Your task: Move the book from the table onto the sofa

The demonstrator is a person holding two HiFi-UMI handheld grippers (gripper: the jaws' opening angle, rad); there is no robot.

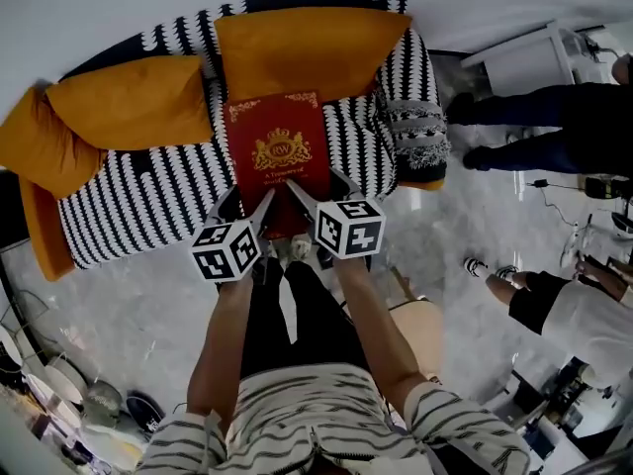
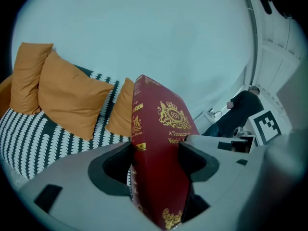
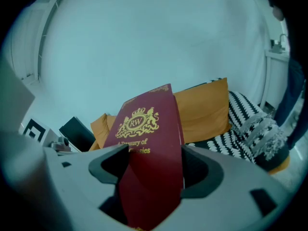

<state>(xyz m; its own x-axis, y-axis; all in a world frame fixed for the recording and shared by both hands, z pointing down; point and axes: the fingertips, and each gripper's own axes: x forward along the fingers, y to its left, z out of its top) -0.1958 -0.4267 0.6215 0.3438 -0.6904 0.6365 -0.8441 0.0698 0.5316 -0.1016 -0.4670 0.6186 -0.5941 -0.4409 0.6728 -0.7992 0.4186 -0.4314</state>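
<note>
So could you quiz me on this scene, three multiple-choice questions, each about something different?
1. Where is the book? A on the floor; B over the sofa seat; C on a shelf.
2. Its cover colour? A blue; B green; C dark red.
3. The left gripper and right gripper are: A both shut on the book; B both open; C one open.
Answers: B, the head view shows it over the black-and-white seat; C, red with a gold crest; A, each gripper view shows jaws pressing the book.
</note>
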